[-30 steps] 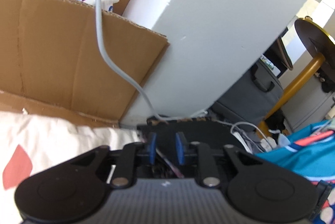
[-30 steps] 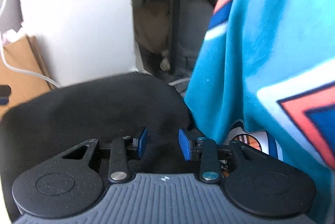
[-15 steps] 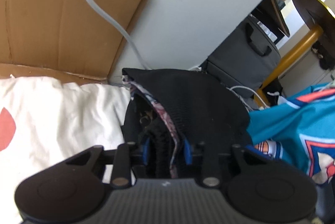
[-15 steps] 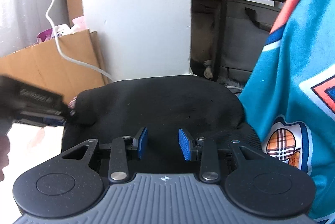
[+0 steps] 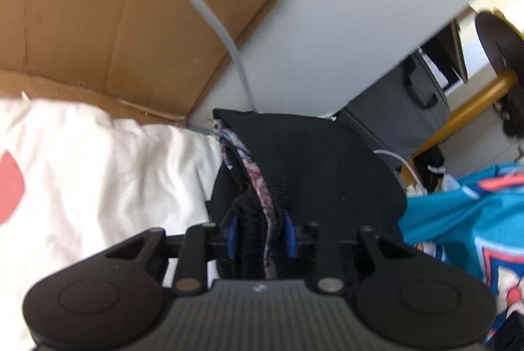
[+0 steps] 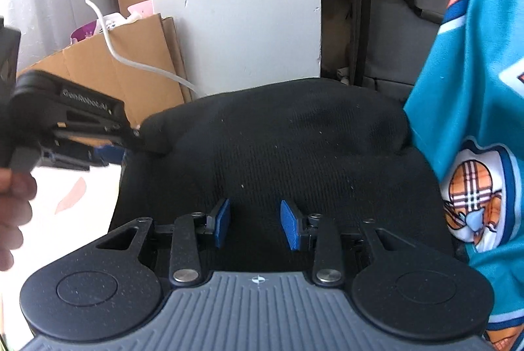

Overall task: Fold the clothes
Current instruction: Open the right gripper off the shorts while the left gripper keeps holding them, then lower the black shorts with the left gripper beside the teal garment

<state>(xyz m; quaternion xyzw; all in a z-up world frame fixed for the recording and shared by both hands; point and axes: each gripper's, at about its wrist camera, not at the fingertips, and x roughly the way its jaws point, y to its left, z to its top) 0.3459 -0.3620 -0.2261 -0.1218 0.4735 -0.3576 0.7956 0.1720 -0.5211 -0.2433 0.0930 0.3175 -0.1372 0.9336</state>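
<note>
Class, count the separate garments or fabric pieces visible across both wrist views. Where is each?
3. Black knit garment in the middle, gripped by the left gripper; teal printed jersey at right; white cloth with red patches at left. Others may be hidden.

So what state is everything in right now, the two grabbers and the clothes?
Left gripper: fingers shut on the black garment's edge.
Right gripper: fingers open, empty, over the black cloth.
Black garment: held up at one corner, bunched.
Teal jersey: crumpled, unfolded.
White sheet: wrinkled.
</note>
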